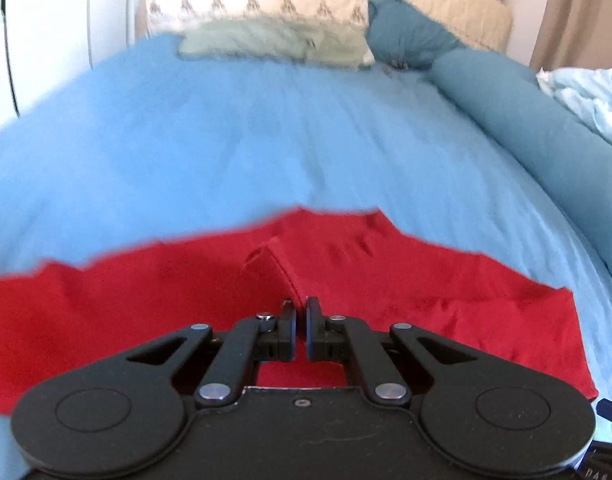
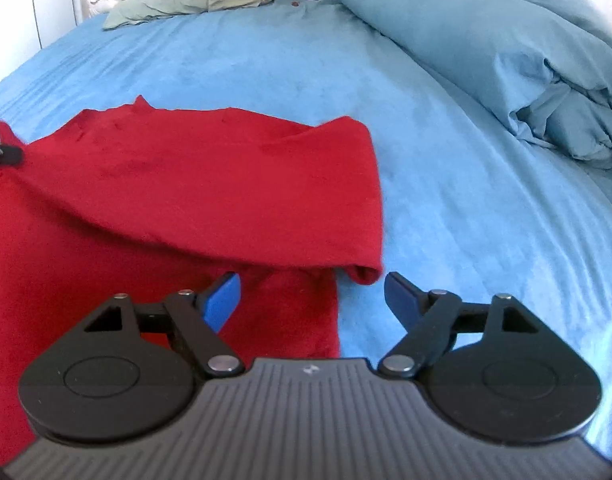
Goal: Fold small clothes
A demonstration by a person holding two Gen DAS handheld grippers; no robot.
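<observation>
A red garment (image 1: 385, 280) lies on the blue bed sheet (image 1: 226, 140). My left gripper (image 1: 300, 306) is shut on a fold of the red garment and lifts it into a small peak. In the right wrist view the red garment (image 2: 186, 192) is partly folded over itself, with a rolled edge at its right side. My right gripper (image 2: 311, 292) is open and empty, just in front of that rolled edge, with blue pads (image 2: 224, 300). The left gripper's black tip shows at the far left edge (image 2: 4, 154), holding the cloth.
A teal rolled duvet (image 2: 485, 48) and a pale blue blanket (image 1: 593, 96) lie along the right side. A green pillow (image 1: 274, 40) and a patterned white pillow (image 1: 266, 0) lie at the head of the bed. A white wall is at the left.
</observation>
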